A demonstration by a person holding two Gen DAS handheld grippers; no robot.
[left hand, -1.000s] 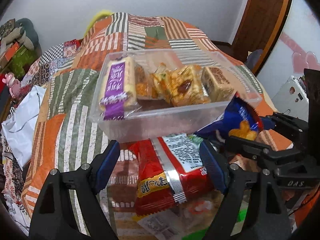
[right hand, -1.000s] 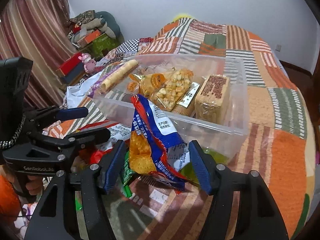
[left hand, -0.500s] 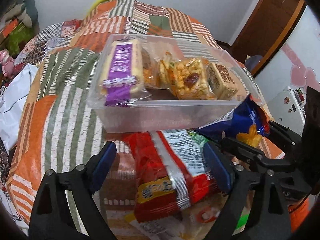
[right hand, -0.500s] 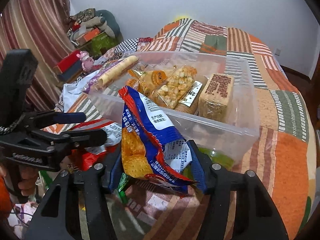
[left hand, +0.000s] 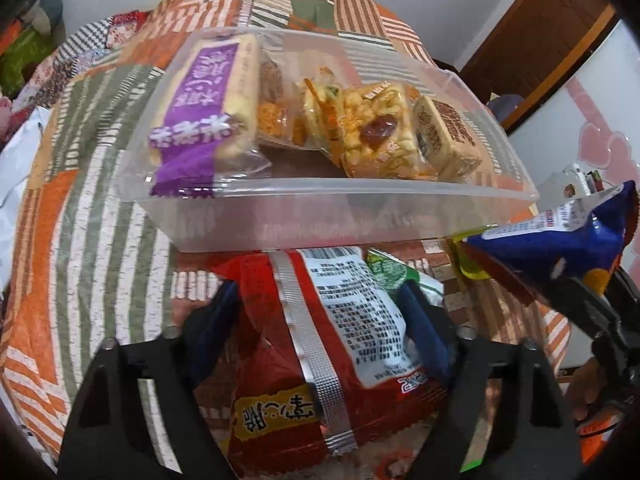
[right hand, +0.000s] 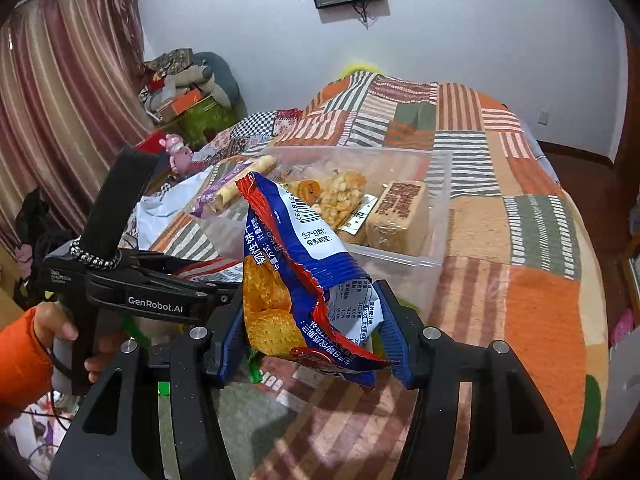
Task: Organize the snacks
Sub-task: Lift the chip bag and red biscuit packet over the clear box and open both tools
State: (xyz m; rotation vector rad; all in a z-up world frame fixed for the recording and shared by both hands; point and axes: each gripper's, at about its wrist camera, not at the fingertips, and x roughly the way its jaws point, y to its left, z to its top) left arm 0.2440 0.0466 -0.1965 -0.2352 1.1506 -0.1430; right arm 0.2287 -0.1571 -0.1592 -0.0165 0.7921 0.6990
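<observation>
A clear plastic box (left hand: 360, 212) sits on the quilted bed and holds a purple-wrapped cake (left hand: 204, 108), a puffed rice bar (left hand: 376, 132) and a brown block snack (left hand: 448, 136). My left gripper (left hand: 320, 316) is shut on a red snack bag (left hand: 320, 352), just in front of the box's near wall. My right gripper (right hand: 312, 328) is shut on a blue biscuit bag (right hand: 288, 264), lifted near the box (right hand: 400, 264); the blue bag also shows at the right of the left wrist view (left hand: 560, 236).
A green packet (left hand: 388, 272) lies under the red bag by the box. The striped patchwork quilt (right hand: 540, 280) covers the bed. A white bag (left hand: 12, 184) lies at the left edge. Curtains and piled items stand at the far left.
Both grippers have closed on their bags and lifted. The blue bag has risen higher beside the box; the left gripper with the red bag has moved closer to the box.
</observation>
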